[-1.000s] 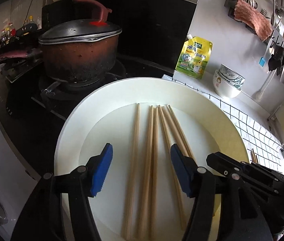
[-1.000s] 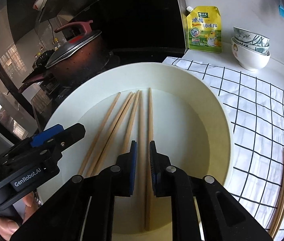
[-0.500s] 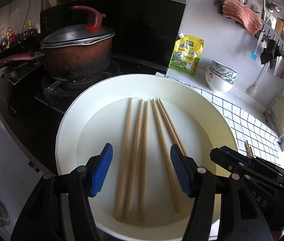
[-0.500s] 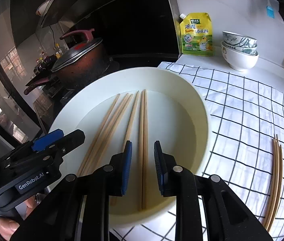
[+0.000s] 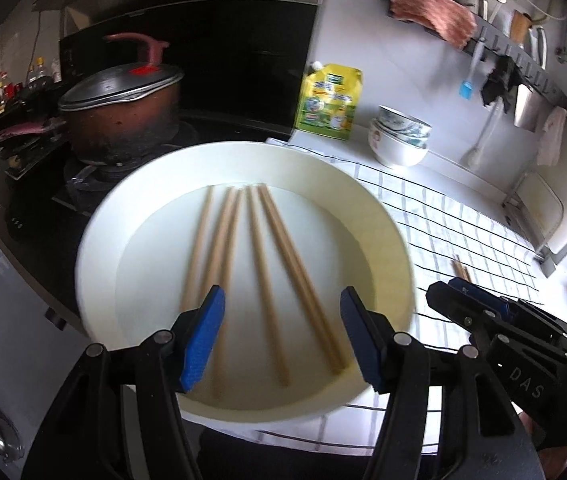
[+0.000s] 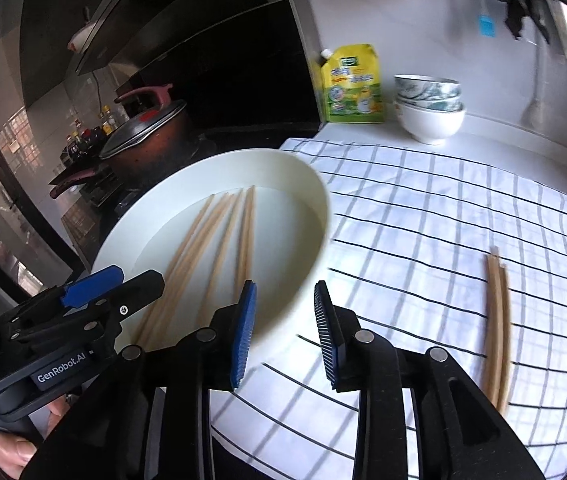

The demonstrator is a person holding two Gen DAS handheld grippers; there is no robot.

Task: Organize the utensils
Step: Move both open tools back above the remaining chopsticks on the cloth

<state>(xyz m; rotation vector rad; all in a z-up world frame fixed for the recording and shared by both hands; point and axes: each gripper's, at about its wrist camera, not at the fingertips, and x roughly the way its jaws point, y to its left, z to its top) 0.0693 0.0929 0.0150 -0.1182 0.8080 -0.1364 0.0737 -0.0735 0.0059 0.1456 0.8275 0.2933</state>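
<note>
Since half a second ago, both grippers have been drawn back from the wide cream-white shallow bowl (image 5: pixel 95 240), and the right gripper's jaws have been spread wider; a second ago they were nearly pressed together over one stick.

At the far left, a scorched reddish-brown lidded pot (image 5: pixel 123 120) is seen on the black stove, well apart from the work. Next, the left gripper (image 5: pixel 281 336) is held above the near rim of the bowl with its jaws spread wide and nothing pinched between them; it is judged to be kept there in readiness rather than in use.

Inside the bowl, five or so light wooden chopsticks (image 5: pixel 259 264) are laid roughly parallel, fanned slightly toward the near rim, blurred by camera motion. They are judged to be the sticks not yet sorted.

Further right, the right gripper (image 6: pixel 285 336) is held open and empty over the bowl's right edge and the white cloth with dark grid lines (image 6: pixel 423 220). On that cloth, well apart from the bowl, a small bundle of matching chopsticks (image 6: pixel 497 320) is laid together, apparently as the gathered pile.

Behind, a yellow spouted seasoning pouch (image 6: pixel 351 84) and stacked white patterned bowls (image 6: pixel 429 108) are stood against the wall.
</note>
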